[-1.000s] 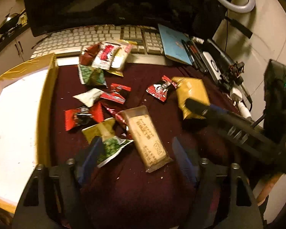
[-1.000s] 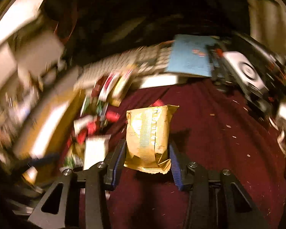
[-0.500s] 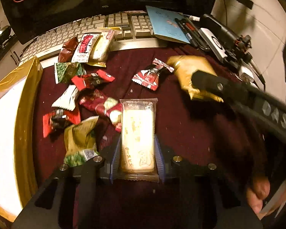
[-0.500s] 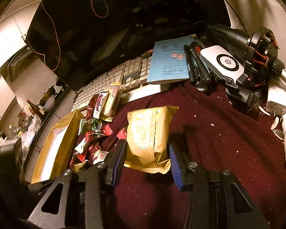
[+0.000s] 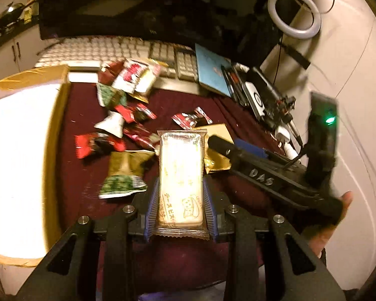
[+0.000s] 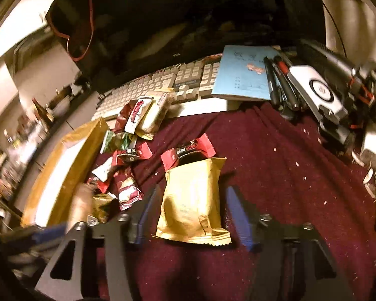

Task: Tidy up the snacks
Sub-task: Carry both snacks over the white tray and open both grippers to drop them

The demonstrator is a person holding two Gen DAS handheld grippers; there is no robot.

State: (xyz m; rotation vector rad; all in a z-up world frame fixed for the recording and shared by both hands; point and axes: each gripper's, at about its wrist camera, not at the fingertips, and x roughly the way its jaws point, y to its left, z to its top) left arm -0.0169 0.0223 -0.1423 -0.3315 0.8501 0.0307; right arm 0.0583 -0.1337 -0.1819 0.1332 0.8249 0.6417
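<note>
The left hand-held gripper pinches a long pale cracker packet by its sides, both blue pads pressed against the wrapper, and the packet stands out forward above the dark red cloth of the surface. To its left a gold-rimmed white tray lies along the edge of the cloth, and between tray and packet is a loose heap of small snacks: a green-and-gold sachet, red wrappers and a white one.

The right hand-held gripper is opening; its blue pads stand clear of a gold foil packet that lies flat on the cloth between them. A red-and-black wrapper touches the far end of that gold packet, perhaps tucked slightly under it, though blur makes this uncertain. Behind, a keyboard carries a red-and-white packet, with a light blue booklet and pens to the right.
</note>
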